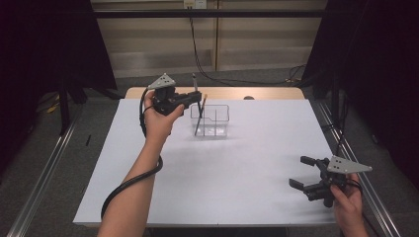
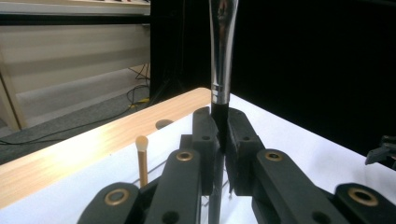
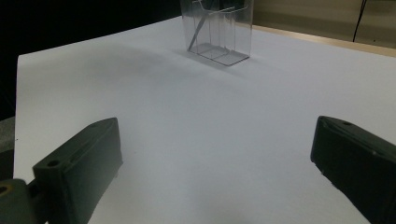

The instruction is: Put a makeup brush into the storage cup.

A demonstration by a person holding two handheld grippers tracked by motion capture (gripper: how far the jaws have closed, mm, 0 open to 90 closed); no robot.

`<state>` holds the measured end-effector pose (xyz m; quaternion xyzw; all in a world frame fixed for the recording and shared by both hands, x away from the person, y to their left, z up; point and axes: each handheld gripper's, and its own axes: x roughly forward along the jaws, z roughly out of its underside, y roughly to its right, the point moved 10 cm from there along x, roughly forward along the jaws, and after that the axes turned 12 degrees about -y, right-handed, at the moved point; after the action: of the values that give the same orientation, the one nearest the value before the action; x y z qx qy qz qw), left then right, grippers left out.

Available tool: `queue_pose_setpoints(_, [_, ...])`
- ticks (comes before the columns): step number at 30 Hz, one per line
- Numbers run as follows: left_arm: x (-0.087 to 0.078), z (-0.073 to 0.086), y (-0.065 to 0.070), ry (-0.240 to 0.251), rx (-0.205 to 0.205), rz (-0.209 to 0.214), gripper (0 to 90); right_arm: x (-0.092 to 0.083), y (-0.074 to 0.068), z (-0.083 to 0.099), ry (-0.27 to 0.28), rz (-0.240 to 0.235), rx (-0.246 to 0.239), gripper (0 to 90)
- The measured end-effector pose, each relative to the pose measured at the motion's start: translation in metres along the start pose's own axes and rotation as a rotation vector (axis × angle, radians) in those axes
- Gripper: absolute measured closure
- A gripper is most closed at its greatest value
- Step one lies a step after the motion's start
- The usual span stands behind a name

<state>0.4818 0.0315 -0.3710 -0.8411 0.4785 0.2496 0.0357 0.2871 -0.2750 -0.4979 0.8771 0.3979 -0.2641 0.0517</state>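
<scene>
The makeup brush (image 2: 221,51) has a slim black handle below a polished, tapering silver ferrule; its bristle end lies above the left gripper view's top edge. The left gripper (image 1: 196,98) is raised over the far left part of the white surface (image 1: 237,168), and its fingers (image 2: 205,135) pinch the black handle just under the ferrule, one finger on each side. The brush stands upright, above the left end of the clear plastic organizer (image 1: 211,121). A second brush (image 1: 200,116) with a wooden handle leans inside that organizer, just beside the fingers. The right gripper (image 1: 301,173) rests low at the near right corner of the surface, its fingers (image 3: 79,163) spread wide with nothing between them.
</scene>
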Motion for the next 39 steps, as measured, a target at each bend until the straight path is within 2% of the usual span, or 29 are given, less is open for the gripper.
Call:
queue_pose_setpoints(5, [0.001, -0.007, -0.003, -0.001, 0.005, -0.017, 83.7, 0.000, 0.000, -0.001, 0.005, 0.001, 0.001, 1.5])
queue_pose_setpoints(16, [0.008, -0.014, -0.014, -0.004, -0.014, -0.053, 83.7, -0.001, -0.002, -0.002, 0.010, -0.005, -0.001, 1.5])
queue_pose_setpoints(22, [0.013, -0.016, -0.020, -0.018, 0.002, -0.097, 83.7, -0.001, -0.001, -0.001, 0.009, 0.000, 0.001, 1.5])
queue_pose_setpoints(25, [0.017, -0.014, -0.022, -0.027, 0.005, -0.118, 83.7, -0.001, -0.002, -0.002, 0.012, -0.006, -0.002, 1.5])
queue_pose_setpoints(36, [0.029, 0.000, -0.031, -0.039, -0.020, -0.136, 83.7, -0.001, -0.002, -0.002, 0.014, -0.007, -0.010, 1.4])
queue_pose_setpoints(39, [0.030, 0.002, -0.031, -0.038, -0.015, -0.139, 83.7, -0.002, -0.002, -0.003, 0.017, -0.007, -0.011, 1.4])
